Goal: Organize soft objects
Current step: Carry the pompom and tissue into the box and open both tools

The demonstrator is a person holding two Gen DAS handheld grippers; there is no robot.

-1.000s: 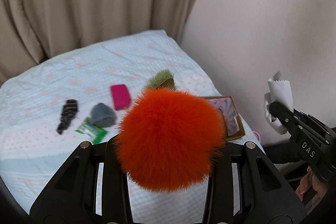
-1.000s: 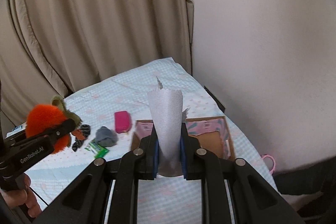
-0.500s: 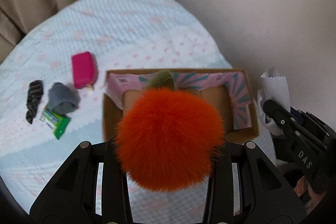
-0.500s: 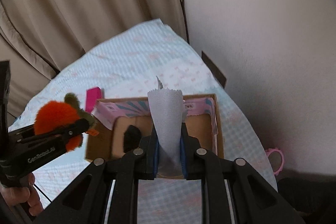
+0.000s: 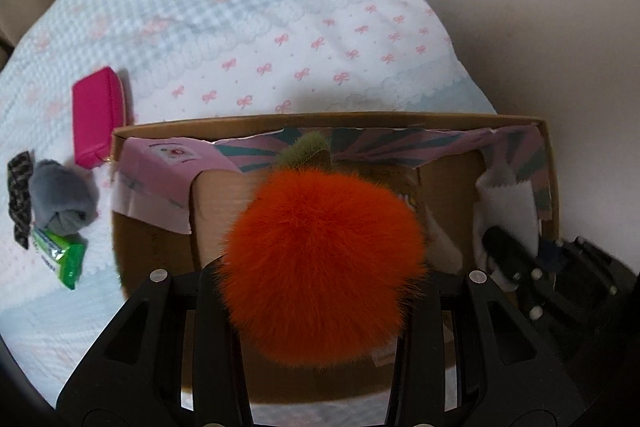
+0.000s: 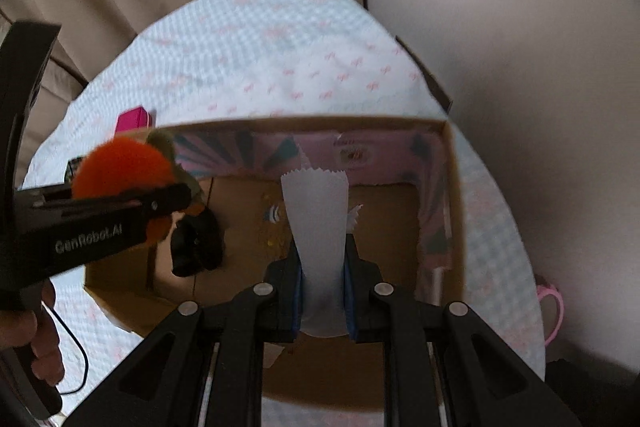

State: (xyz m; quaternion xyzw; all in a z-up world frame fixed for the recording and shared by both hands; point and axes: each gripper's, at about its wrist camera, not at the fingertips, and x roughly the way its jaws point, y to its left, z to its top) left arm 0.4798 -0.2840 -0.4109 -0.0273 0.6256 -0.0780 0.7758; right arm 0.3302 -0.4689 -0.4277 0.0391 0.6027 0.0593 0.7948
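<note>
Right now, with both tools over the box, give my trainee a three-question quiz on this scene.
1. True or false: the left tool grips an orange pompom.
2. What does the right tool hold? A) pink pouch B) white cloth C) green packet
3. Fill in: the black item lies inside the ____.

Key:
1. True
2. B, the white cloth; the pink pouch and green packet lie on the bed
3. box

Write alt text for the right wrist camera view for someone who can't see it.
The right gripper holds a white cloth upright above an open cardboard box on a bed. At left, the left gripper grips an orange pompom over the box.
</note>
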